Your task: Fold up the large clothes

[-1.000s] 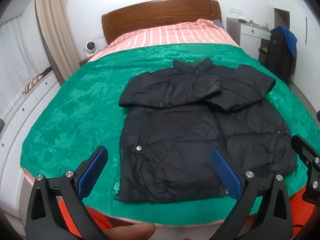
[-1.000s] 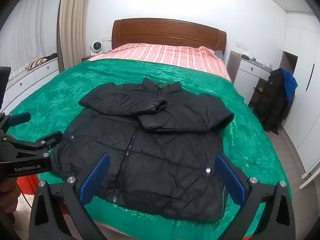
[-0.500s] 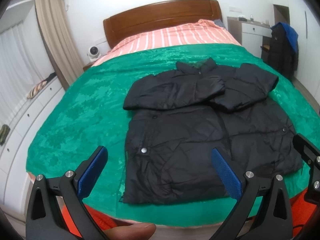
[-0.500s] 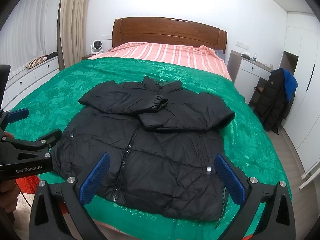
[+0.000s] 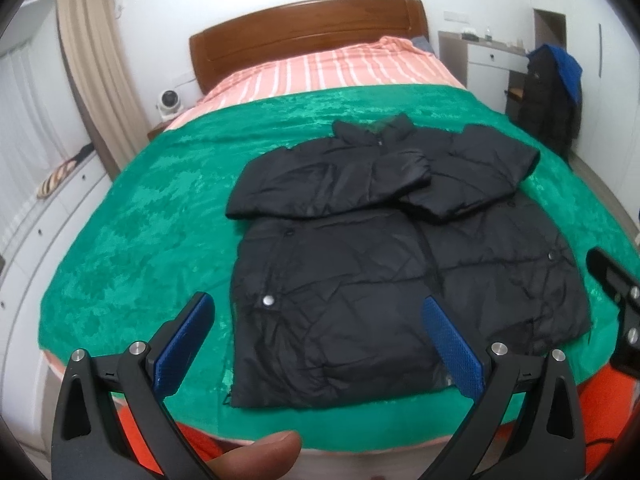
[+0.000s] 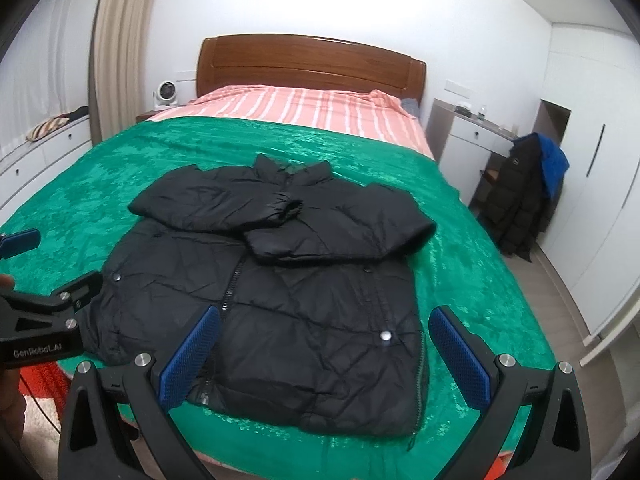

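Observation:
A black puffer jacket [image 5: 384,248] lies flat on the green blanket [image 5: 160,232], front up, collar toward the headboard, both sleeves folded across the chest. It also shows in the right wrist view [image 6: 272,272]. My left gripper [image 5: 318,344] is open and empty, above the jacket's near left hem. My right gripper [image 6: 326,354] is open and empty, above the near right hem. The left gripper's body shows at the left of the right wrist view [image 6: 44,320].
The bed has a striped pink sheet [image 6: 296,108] and wooden headboard [image 6: 308,64]. A dark coat hangs on a chair [image 6: 524,196] to the right. White drawers [image 5: 48,216] line the left wall. Something orange-red [image 5: 192,444] lies below the bed's foot.
Both grippers have moved slightly closer to the jacket and the left view has risen a little. The jacket has not moved. Both grippers stay open.

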Demonstrator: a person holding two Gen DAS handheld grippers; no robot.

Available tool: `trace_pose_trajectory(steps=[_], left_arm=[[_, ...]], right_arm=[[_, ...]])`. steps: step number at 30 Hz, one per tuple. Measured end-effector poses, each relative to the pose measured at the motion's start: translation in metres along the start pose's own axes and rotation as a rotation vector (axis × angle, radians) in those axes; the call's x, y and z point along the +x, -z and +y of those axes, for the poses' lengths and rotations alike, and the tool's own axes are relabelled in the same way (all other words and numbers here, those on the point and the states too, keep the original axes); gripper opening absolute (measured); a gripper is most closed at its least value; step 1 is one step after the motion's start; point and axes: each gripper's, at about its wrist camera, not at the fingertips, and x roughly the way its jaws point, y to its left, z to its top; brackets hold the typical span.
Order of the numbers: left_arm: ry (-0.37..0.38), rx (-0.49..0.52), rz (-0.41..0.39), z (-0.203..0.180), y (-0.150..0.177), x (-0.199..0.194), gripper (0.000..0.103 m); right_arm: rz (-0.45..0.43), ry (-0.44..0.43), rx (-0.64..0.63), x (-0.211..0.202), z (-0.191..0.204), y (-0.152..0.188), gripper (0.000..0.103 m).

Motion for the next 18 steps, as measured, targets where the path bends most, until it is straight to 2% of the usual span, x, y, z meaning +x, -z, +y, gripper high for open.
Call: trace_pose_trajectory(steps=[18], left_arm=[[-0.003, 0.000, 0.016, -0.0010, 0.0034, -0.0001, 0.103]], right_arm=[[0.030, 0.046, 0.011, 0.0063, -0.0038, 0.0054, 0.103]])
